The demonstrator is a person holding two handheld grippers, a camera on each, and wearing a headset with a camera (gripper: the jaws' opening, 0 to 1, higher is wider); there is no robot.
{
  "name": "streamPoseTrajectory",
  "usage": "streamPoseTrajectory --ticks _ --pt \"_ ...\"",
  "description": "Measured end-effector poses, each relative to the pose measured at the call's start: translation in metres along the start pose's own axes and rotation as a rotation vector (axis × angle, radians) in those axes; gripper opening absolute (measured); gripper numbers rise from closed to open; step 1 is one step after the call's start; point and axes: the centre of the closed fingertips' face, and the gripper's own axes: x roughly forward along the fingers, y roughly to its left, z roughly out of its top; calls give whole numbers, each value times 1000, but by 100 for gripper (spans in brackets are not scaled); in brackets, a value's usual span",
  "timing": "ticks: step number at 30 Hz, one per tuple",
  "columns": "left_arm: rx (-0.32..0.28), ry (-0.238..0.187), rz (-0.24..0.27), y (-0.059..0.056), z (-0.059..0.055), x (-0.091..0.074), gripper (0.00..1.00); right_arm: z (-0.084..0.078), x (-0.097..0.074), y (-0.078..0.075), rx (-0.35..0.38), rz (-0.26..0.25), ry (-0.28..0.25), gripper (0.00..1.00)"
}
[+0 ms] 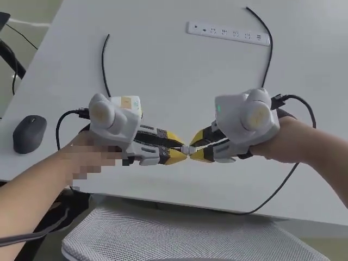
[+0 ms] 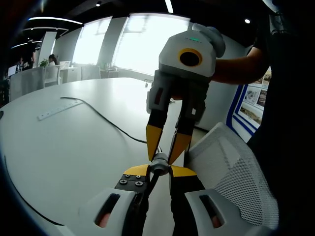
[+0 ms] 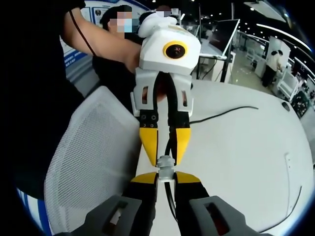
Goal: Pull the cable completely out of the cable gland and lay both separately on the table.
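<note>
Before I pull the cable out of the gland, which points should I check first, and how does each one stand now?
1. Gland held: the cable gland sits between the tips of the left gripper and the right gripper, both shut on it: ok.
2. One gripper gripping the cable alone, ready to pull: cannot tell.
3. Cable free of the gland: a black cable leaves it between the right gripper's jaws: not ok.
4. Bare table on which to lay both parts: ok; the power strip and the mouse lie well aside.
5. Grippers above the table, not above the mesh chair: cannot tell.
</note>
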Motion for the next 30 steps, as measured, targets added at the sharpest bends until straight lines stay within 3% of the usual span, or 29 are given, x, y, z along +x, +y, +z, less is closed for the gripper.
streamPoseTrajectory --ticks 9,13,14,16,18,20,24,26,27,30 --pt "-8 -37 5 4 10 -2 15 1 -9 -7 152 15 -98 11" --pt "13 -41 1 3 16 -4 15 1 -15 -6 337 94 -193 18" --pt "17 -40 1 3 16 -5 15 1 -17 -8 352 101 -209 19" --pt "30 -32 -1 3 16 -5 15 10 -21 -8 467 163 -291 22" --pt "37 -28 -7 3 16 -5 15 13 -24 -15 491 167 -335 22" --pt "48 -21 -10 3 15 -4 15 15 -25 -13 552 229 -358 21" --pt "66 -15 -15 1 16 -5 15 19 -25 -13 595 298 -386 20" --pt "73 -12 -18 1 16 -5 15 19 -24 -15 610 308 -394 19" --pt "76 -11 -18 1 16 -5 15 20 -26 -14 638 341 -404 19" --pt "85 -12 -18 1 17 -6 15 17 -24 -16 649 351 -397 14"
